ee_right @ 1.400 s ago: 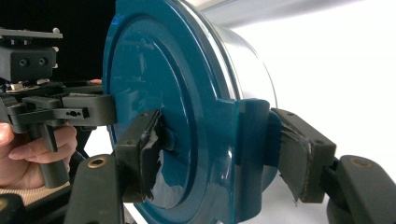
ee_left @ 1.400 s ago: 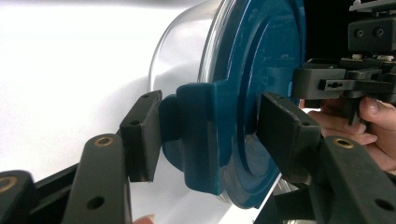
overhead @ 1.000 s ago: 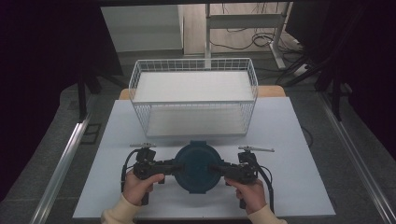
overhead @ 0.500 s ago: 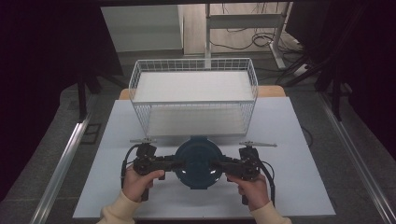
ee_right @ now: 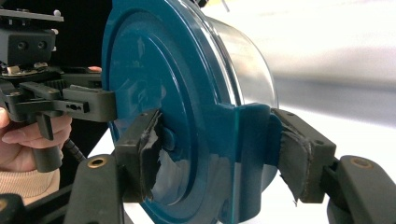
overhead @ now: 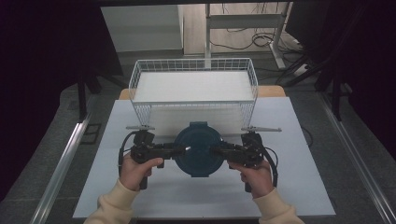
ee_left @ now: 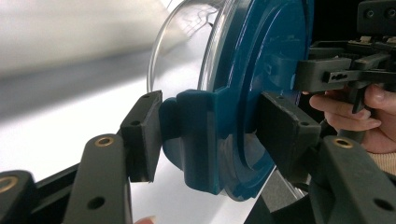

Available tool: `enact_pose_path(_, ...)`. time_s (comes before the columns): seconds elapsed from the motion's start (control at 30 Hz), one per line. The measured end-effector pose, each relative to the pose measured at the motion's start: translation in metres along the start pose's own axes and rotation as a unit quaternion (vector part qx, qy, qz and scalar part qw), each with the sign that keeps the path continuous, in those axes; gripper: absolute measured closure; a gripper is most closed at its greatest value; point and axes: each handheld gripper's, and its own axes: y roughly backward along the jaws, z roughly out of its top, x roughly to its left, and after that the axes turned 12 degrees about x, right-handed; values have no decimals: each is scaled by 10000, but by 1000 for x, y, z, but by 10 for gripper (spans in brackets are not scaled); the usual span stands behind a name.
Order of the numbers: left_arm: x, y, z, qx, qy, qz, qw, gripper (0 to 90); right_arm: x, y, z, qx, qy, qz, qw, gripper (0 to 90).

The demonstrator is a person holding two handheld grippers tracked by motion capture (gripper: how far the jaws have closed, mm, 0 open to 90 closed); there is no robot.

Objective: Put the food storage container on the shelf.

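Blue-lidded clear container (overhead: 197,149) sits between my two grippers over the near half of the white table (overhead: 299,186), just in front of the white wire basket (overhead: 194,88). My left gripper (overhead: 180,150) comes in from the lid's left edge, my right gripper (overhead: 215,150) from its right edge, both level and facing each other across it. In the left gripper view the two pads (ee_left: 142,135) bracket the blue latch tab (ee_left: 194,140) on the lid rim; the outer pad touches the tab, the inner one lies against the lid face, so I read it as clamped on the container. In the right gripper view the worn pads (ee_right: 147,154) pinch the opposite latch tab (ee_right: 247,154) and rim, clamped tight. The container's clear wall (ee_right: 250,70) points away from the lid. Basket's front wall is near the lid's far edge. Bare table lies open left, right and toward me.
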Motion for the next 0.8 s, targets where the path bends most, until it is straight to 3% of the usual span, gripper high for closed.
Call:
enact_pose_path(0.33,-13,27,38,-175,-149,21,9997,425,18,23,43,-117,266,-82,9995,363)
enact_pose_path(0.8,-14,56,98,-316,-269,84,9991,425,29,40,108,-196,434,-91,9988,364)
